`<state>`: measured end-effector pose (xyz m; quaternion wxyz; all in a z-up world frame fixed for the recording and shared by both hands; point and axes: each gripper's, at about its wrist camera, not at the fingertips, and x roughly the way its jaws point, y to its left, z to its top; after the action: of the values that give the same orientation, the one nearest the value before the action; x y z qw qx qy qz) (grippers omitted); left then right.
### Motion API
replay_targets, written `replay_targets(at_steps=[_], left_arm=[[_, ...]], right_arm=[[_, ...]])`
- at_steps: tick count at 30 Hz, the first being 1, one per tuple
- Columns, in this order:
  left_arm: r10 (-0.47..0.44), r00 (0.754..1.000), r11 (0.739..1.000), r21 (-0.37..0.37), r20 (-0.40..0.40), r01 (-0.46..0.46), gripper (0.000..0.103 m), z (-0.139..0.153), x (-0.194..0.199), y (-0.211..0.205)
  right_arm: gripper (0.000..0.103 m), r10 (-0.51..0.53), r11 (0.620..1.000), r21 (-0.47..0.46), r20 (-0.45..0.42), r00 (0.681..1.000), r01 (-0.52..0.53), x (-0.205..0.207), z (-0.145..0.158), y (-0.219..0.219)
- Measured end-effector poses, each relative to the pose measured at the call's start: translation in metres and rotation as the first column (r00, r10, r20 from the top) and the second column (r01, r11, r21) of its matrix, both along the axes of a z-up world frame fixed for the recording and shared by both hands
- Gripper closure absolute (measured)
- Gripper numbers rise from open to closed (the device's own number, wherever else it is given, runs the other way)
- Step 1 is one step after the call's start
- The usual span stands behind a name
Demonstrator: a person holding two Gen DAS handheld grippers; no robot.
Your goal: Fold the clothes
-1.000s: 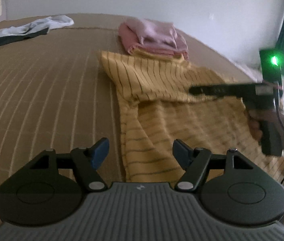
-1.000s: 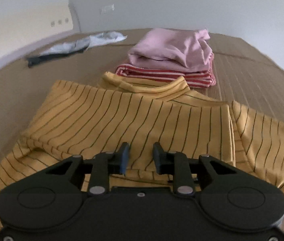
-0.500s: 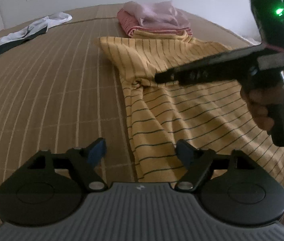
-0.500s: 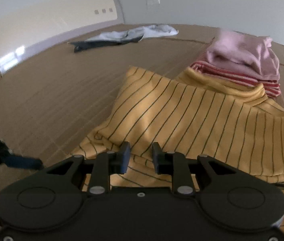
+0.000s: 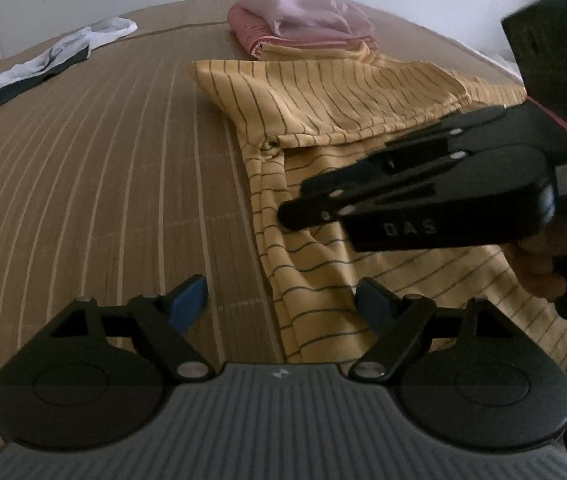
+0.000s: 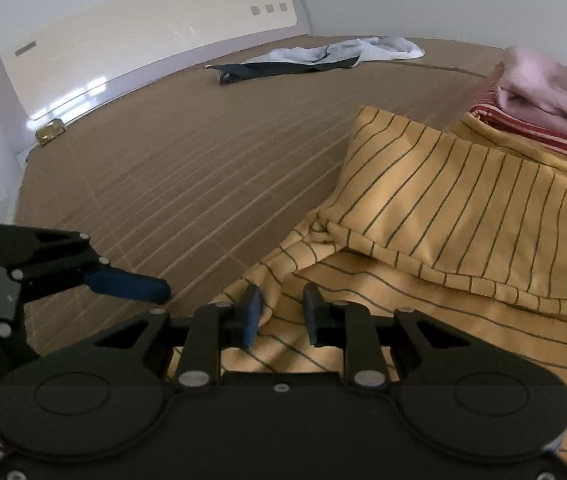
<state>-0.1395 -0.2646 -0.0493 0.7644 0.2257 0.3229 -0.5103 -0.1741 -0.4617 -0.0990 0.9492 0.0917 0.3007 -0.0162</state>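
Observation:
A yellow garment with thin dark stripes (image 5: 347, 96) (image 6: 463, 208) lies on the brown bed cover, its upper part folded over the lower part. My left gripper (image 5: 283, 304) stands wide open, low over the garment's near left edge, with nothing between its blue fingertips. My right gripper (image 6: 282, 312) hovers just above the lower layer near that same edge. It is narrowly open with nothing between its pads. It reaches in from the right in the left wrist view (image 5: 295, 212), held by a hand (image 5: 539, 264). One left finger (image 6: 127, 284) shows at the left of the right wrist view.
A folded pink garment (image 5: 307, 16) lies on a red striped one (image 6: 523, 128) behind the yellow garment. White and dark clothes (image 6: 323, 56) lie at the far side of the bed. A pale headboard (image 6: 143, 40) and walls ring the striped brown cover (image 5: 103, 184).
My right gripper has swung left across the yellow garment and come down close to my left gripper. My left gripper has stayed open near the garment's edge.

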Motion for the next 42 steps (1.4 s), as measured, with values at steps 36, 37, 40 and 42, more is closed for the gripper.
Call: replay_targets(at_steps=[36,37,40,42], left_arm=[[0.007,1.000,0.999,-0.031,0.020,-0.006,0.005,-0.007,0.002,-0.008],[0.006,1.000,0.999,-0.031,0.020,-0.006,0.004,-0.008,0.002,-0.008],[0.005,1.000,0.999,-0.032,0.020,-0.005,0.004,-0.008,0.003,-0.008],[0.004,1.000,0.999,-0.032,0.021,-0.004,0.004,-0.008,0.003,-0.008]], right_arm=[[0.054,-0.973,0.215,0.333,-0.014,0.232,0.918,-0.342,-0.002,-0.284],[0.075,-0.973,0.215,0.308,-0.011,0.229,0.927,-0.338,-0.002,-0.284],[0.093,-0.963,0.261,0.270,0.012,0.268,0.927,-0.328,0.000,-0.282],[0.093,-0.952,0.304,0.224,0.047,0.301,0.926,-0.317,0.008,-0.273]])
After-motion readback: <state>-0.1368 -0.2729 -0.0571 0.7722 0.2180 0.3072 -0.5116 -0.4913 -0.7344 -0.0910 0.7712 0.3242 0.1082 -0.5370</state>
